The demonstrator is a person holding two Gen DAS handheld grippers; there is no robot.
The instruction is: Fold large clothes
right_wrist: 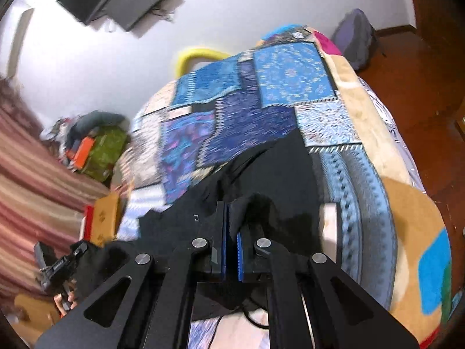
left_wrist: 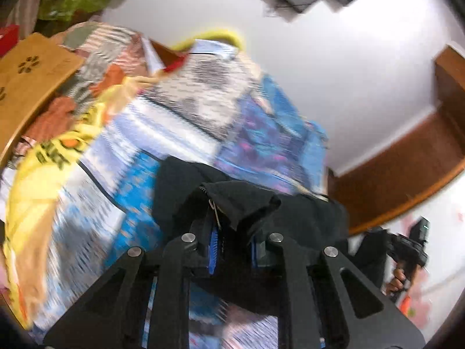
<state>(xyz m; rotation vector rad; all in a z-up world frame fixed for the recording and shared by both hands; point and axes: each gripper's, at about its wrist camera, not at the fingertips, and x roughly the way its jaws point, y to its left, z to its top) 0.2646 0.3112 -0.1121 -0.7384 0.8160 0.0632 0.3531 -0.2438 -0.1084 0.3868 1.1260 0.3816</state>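
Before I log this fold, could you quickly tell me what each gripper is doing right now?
Left gripper: closed on the black garment, near its zipper.
Right gripper: shut on the same black garment.

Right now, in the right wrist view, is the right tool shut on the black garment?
Yes, the right tool has its blue pads pinching a fold of the black garment.

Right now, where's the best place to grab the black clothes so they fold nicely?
By the top edge, one corner in each tool, from above. The black garment hangs limp over the patchwork bed cover, so spread corners keep it flat. The left tool and right tool each pinch an edge.
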